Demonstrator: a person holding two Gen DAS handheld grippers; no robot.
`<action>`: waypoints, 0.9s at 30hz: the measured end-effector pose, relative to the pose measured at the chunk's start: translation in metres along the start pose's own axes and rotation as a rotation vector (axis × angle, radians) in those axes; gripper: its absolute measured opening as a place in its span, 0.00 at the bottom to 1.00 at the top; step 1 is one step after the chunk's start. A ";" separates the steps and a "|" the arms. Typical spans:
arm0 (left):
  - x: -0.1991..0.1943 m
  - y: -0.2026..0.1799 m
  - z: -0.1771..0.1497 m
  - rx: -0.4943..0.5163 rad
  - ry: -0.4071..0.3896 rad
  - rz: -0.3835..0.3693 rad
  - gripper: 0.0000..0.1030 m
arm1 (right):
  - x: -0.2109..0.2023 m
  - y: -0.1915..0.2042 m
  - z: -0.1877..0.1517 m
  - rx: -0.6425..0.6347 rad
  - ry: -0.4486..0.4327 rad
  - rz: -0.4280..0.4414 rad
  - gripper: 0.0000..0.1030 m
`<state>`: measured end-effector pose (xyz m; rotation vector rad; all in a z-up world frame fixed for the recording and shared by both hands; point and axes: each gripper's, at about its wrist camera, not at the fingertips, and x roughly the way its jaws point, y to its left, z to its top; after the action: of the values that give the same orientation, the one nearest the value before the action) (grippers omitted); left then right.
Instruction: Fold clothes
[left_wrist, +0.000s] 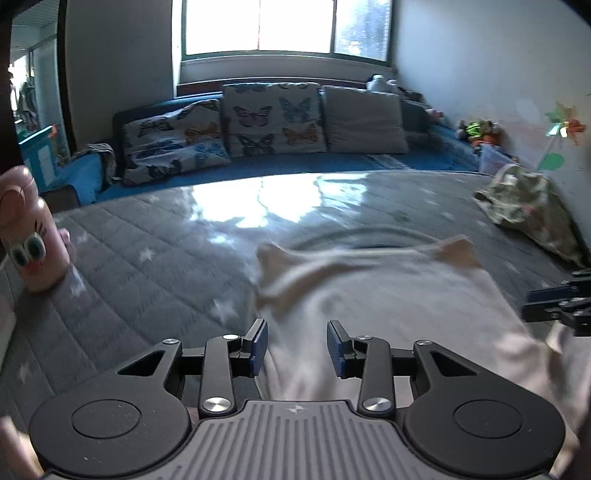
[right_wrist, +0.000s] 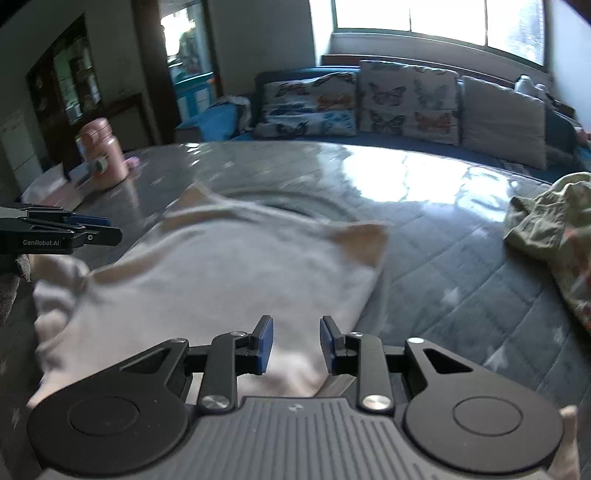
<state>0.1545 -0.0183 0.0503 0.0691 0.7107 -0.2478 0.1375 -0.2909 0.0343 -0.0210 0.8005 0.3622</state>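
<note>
— Sunlit bedroom, grey quilted mattress (left_wrist: 147, 236) with small white stars, butterfly cushions (left_wrist: 271, 118) along the far side under the window. Where's the garment?

— A pale pink top (left_wrist: 388, 295) lies spread on the mattress, running from both grippers toward twelve o'clock. Two tan-tinted corners stick up at its far edge, roughly at eleven and one in the left wrist view.

— And the tools?

— The left gripper (left_wrist: 297, 349) has its blue-padded fingers spread, with cloth showing in the gap but nothing pinched. The right gripper (right_wrist: 297, 345) is the same — fingers apart, hovering over the near part of the top.

— How would it handle?

— Light, thin and limp, I'd judge; it will sag and wrinkle wherever it isn't supported. An edge or corner would give a cleaner hold than the flat middle.

— Anything unclear?

— The fabric is motion-blurred, so seams, sleeves and any fold already in it can't be read. Its near hem is hidden under the gripper bodies. A green floral garment (right_wrist: 554, 236) lies crumpled at two o'clock, partly cut off, and a pink bottle with cartoon eyes (left_wrist: 26, 229) stands at nine.
</note>
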 end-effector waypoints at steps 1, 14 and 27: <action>0.007 0.001 0.005 0.001 0.003 0.014 0.37 | 0.004 -0.006 0.004 0.014 -0.003 -0.006 0.27; 0.083 0.014 0.032 -0.034 0.059 0.043 0.37 | 0.063 -0.057 0.045 0.124 -0.010 -0.049 0.26; 0.070 0.040 0.042 -0.050 -0.048 0.069 0.08 | 0.100 -0.050 0.073 0.078 -0.028 -0.073 0.03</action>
<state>0.2418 0.0000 0.0354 0.0405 0.6651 -0.1648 0.2685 -0.2953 0.0094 0.0279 0.7834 0.2611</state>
